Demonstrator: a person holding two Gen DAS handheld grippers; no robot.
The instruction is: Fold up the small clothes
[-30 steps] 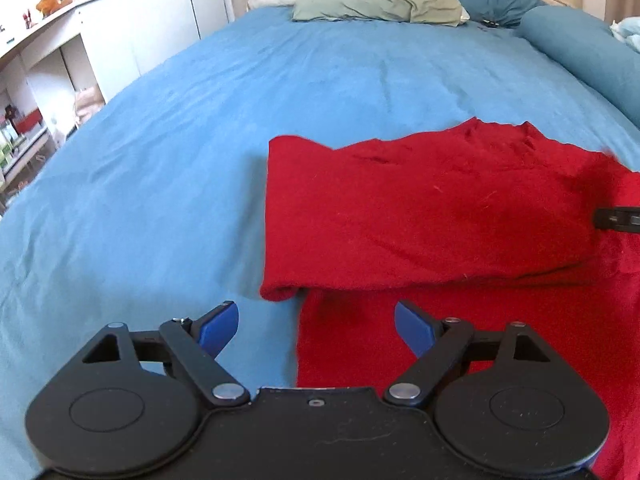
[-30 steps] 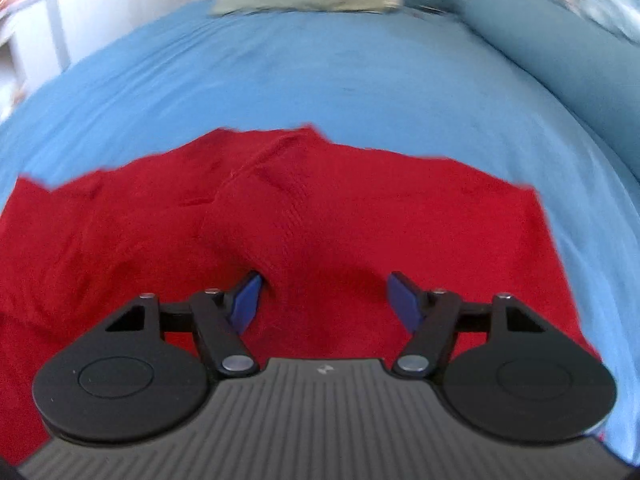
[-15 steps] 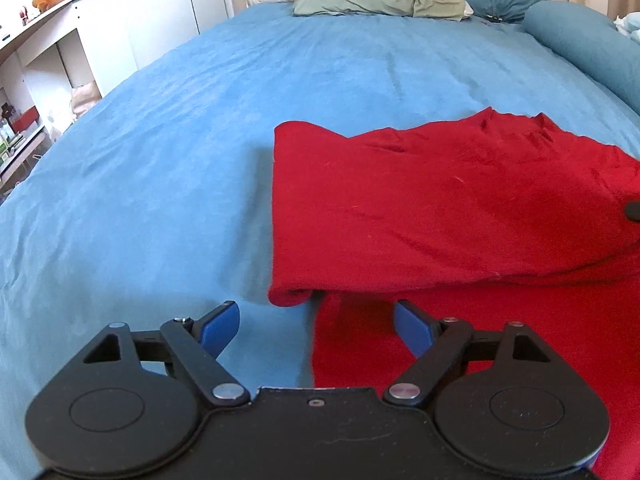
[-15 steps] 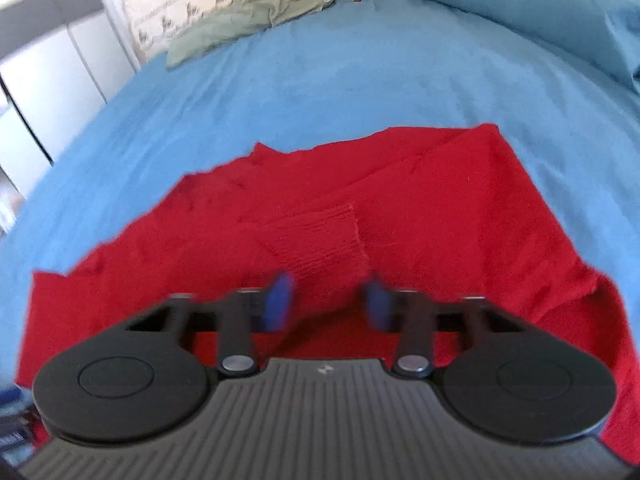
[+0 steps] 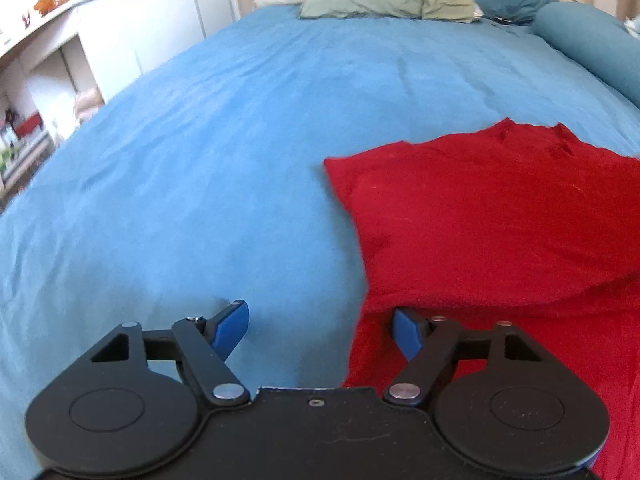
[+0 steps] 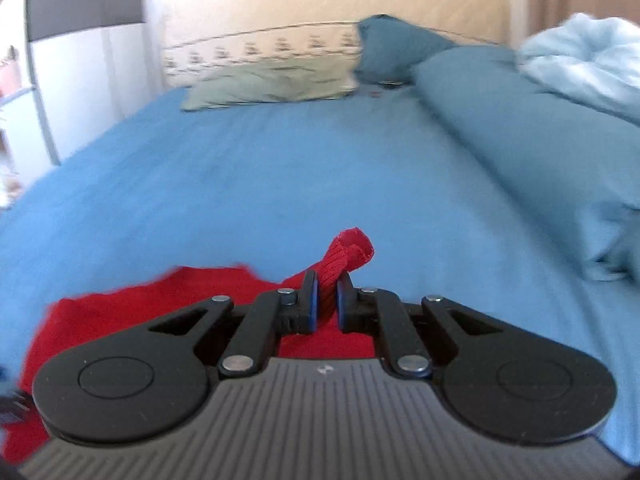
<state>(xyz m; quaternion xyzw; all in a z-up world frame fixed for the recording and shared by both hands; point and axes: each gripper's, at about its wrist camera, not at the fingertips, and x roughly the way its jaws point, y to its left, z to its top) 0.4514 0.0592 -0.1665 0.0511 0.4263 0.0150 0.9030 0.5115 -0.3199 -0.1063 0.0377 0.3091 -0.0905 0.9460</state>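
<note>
A red knit garment [image 5: 492, 224] lies partly folded on the blue bedsheet [image 5: 208, 168], right of centre in the left wrist view. My left gripper [image 5: 320, 330] is open and empty, low over the garment's near left edge; its right finger is over the red cloth, its left finger over the sheet. My right gripper [image 6: 326, 300] is shut on a ribbed red cuff [image 6: 346, 256] of the garment, lifted above the bed, with the rest of the red cloth [image 6: 160, 300] hanging below to the left.
Pillows [image 5: 384, 0] and a cream headboard [image 6: 360, 4] are at the far end of the bed. A rolled teal duvet [image 6: 520, 128] lies along the right side. White shelves [image 5: 44, 80] stand left of the bed.
My right gripper closed on the red cuff and lifted it, tilting up toward the headboard. My left gripper shifted left, so the garment sits further right in its view.
</note>
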